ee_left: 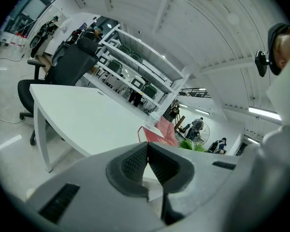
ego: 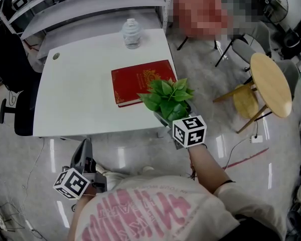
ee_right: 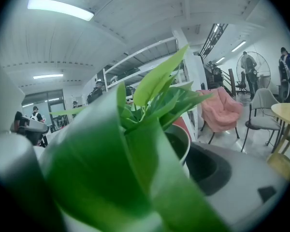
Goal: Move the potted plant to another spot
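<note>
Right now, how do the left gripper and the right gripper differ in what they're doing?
The left gripper has its jaws together with nothing between them; the right gripper is closed on the potted plant. The left gripper is low beside the person, over the floor short of the table; the right gripper reaches out to the table's near right corner. Both are the same grey two-jaw build.

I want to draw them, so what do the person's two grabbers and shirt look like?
The left gripper and the right gripper are smooth grey, with dark pads inside the jaws. Each carries a white cube printed with black square markers. The shirt is pale with big pink letters.
</note>
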The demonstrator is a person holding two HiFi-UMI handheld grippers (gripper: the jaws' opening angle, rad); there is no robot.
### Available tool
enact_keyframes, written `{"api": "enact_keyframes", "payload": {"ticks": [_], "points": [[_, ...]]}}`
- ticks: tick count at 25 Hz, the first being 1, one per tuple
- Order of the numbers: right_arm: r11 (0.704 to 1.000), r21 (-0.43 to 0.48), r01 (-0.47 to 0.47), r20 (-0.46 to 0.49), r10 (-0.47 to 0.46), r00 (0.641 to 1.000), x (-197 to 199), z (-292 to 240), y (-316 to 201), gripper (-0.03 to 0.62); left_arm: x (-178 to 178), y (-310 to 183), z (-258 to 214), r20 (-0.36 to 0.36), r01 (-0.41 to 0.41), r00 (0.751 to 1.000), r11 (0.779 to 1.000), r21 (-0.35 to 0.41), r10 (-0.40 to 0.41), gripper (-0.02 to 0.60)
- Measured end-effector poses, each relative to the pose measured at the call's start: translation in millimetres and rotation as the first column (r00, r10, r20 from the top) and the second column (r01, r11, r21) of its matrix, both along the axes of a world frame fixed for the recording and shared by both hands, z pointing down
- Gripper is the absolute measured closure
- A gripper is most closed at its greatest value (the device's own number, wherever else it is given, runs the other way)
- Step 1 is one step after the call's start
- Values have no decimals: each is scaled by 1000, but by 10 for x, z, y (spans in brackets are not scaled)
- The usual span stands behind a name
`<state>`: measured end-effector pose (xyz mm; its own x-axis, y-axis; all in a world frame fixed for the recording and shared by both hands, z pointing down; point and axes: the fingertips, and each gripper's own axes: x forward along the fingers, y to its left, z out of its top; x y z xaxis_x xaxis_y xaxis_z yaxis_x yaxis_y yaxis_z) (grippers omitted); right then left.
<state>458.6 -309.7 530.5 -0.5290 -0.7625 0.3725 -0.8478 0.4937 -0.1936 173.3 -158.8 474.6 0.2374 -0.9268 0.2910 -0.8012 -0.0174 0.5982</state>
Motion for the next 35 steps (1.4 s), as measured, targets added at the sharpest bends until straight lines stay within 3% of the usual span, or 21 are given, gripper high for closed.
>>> {"api": "enact_keyframes", "payload": {"ticks": [13, 19, 35], "points": [[1000, 3, 22, 16, -22, 1000, 8, 9, 28, 72, -50, 317, 261, -13, 51, 999, 995, -88, -52, 578], [996, -89, 11, 125, 0, 992, -16, 83, 30, 72, -110, 386, 233, 1, 64, 998, 993, -95, -65, 578], [997, -81, -2, 137, 13, 990, -14, 96, -3, 71, -12, 233, 107, -22, 3, 1000, 1000, -30, -4, 578]]}}
